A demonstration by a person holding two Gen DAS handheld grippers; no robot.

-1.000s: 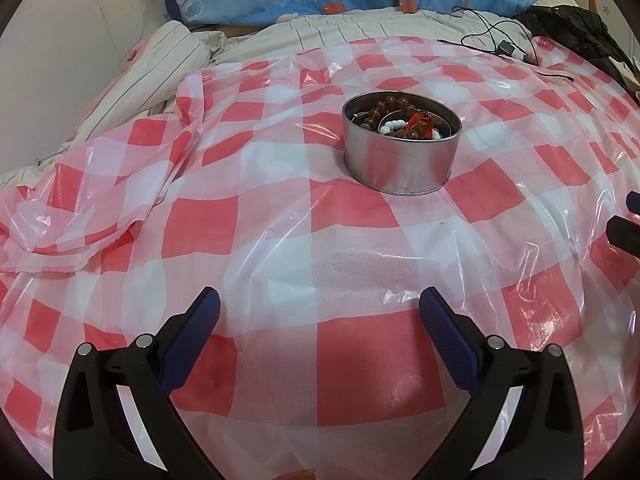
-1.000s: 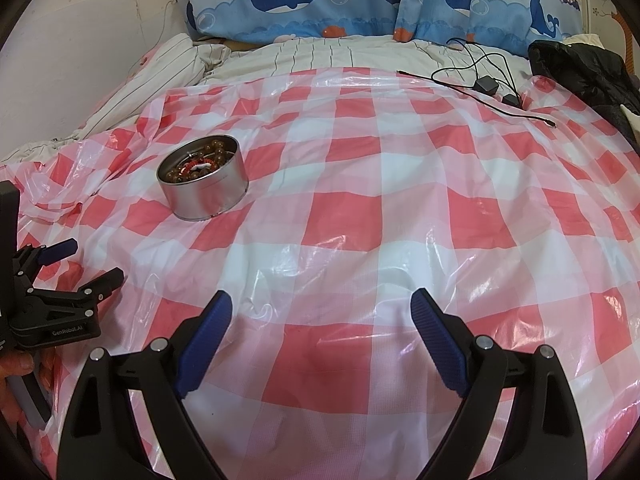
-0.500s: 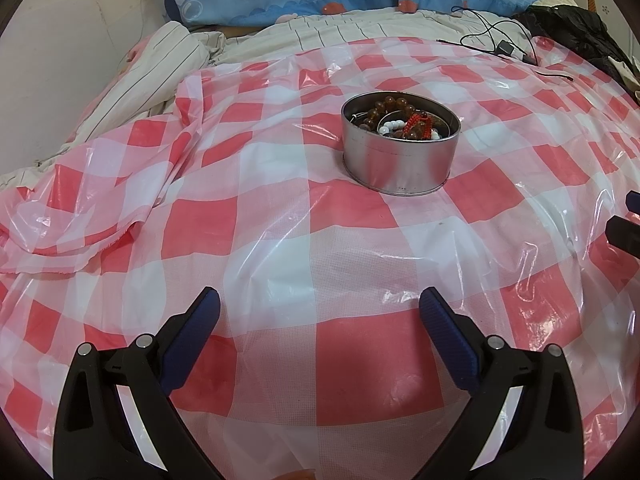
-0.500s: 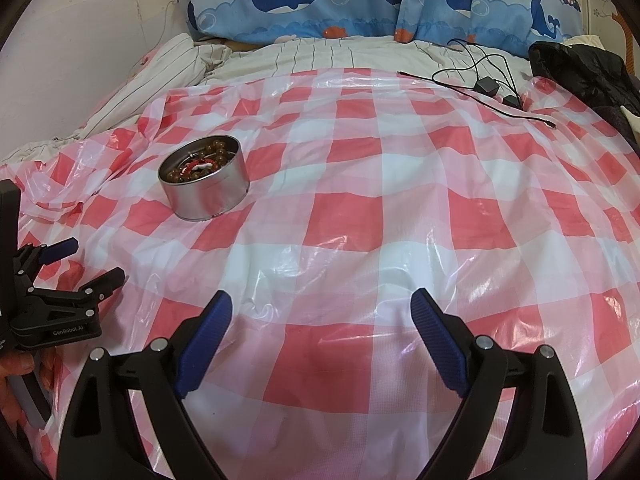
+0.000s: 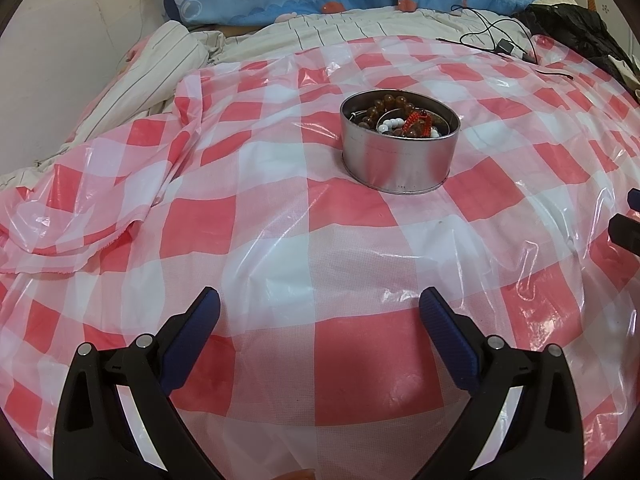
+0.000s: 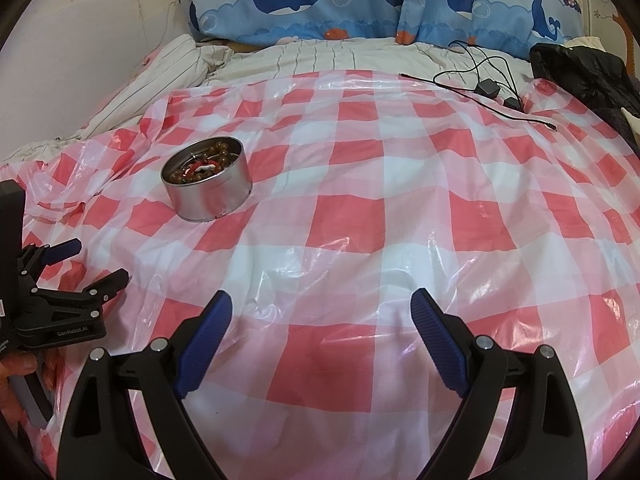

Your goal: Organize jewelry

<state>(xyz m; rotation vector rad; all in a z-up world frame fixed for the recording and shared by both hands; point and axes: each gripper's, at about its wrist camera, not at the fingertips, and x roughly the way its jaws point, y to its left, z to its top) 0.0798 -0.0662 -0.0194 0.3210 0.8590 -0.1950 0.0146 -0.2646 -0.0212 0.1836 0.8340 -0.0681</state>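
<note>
A round silver tin [image 5: 400, 160] stands on the red-and-white checked plastic sheet [image 5: 280, 208], ahead of my left gripper and a little to the right. Inside it lie brown bead bracelets [image 5: 384, 106], a white bead strand [image 5: 390, 124] and a red piece [image 5: 418, 120]. My left gripper [image 5: 320, 308] is open and empty, well short of the tin. In the right wrist view the tin [image 6: 210, 192] is far to the left. My right gripper [image 6: 322, 308] is open and empty over bare sheet. The left gripper [image 6: 98, 260] shows at that view's left edge.
Whale-print pillows [image 6: 320, 0] line the back. Black cables with chargers [image 6: 488, 88] lie at the back right, beside a black jacket [image 6: 584, 76]. The sheet bunches into folds [image 5: 100, 208] at the left, over striped bedding [image 5: 160, 64]. A wall stands at the left.
</note>
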